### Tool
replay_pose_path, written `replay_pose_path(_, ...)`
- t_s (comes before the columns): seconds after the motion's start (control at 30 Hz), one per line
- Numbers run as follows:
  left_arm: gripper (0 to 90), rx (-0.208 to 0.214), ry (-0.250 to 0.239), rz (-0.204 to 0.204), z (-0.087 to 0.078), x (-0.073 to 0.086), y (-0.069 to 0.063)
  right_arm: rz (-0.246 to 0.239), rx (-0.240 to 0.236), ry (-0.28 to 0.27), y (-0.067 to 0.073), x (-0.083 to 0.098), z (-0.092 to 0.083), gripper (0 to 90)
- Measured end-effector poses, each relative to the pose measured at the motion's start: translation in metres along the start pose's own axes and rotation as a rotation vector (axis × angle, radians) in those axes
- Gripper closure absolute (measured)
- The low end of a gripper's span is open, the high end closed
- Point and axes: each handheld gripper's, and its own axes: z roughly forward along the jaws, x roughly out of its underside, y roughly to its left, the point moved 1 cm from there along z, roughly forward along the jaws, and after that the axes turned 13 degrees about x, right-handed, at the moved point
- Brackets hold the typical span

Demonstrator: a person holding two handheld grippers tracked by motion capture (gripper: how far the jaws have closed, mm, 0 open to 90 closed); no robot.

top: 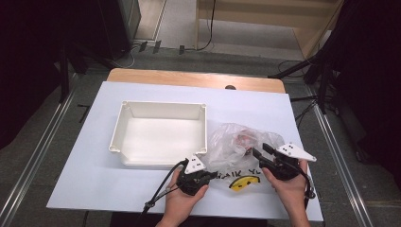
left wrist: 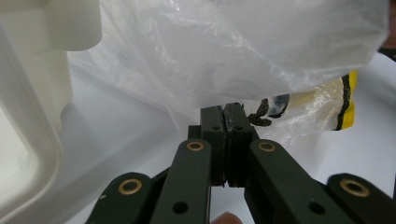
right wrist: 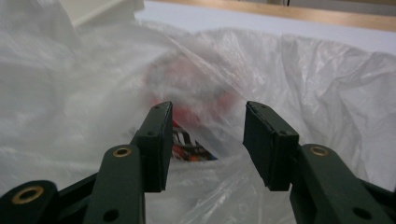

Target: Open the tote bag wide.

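Observation:
A clear plastic bag (top: 227, 144) lies crumpled on the white board, just right of the white tray (top: 118, 130). Through its film shows a red printed packet (top: 244, 138), blurred in the right gripper view (right wrist: 187, 88). A yellow and black packet (top: 243, 183) lies at the bag's near edge. My left gripper (top: 215, 175) is shut, its tips (left wrist: 225, 109) pinching the bag's (left wrist: 233, 46) lower edge beside the yellow packet (left wrist: 343, 105). My right gripper (top: 261, 149) stands open at the bag's right side. Its jaws (right wrist: 208, 109) are apart, with bag film (right wrist: 327, 93) bulging before them.
The tray's (left wrist: 28, 93) corner stands close on the left of the left gripper. The white board covers a wooden table (top: 194, 78) whose far edge shows. Metal rails (top: 38, 156) run along both sides on the floor. Cables trail from both grippers towards me.

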Motion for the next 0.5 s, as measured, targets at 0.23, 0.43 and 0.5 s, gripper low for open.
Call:
replay_pose_path(0.23, 89.3, 0.003, 0.0, 0.002, 0.0, 0.0, 0.0, 0.018, 0.064, 0.027, -0.007, 0.011, 0.005, 85.0)
replay_pose_path(0.43, 89.5, 0.002, 0.0, 0.001, 0.0, 0.0, 0.0, 0.022, 0.073, -0.003, -0.009, 0.0, 0.004, 90.0)
replay_pose_path(0.5, 89.7, 0.001, 0.0, 0.002, 0.0, 0.0, 0.0, 0.022, 0.073, -0.02, -0.008, -0.009, 0.004, 90.0)
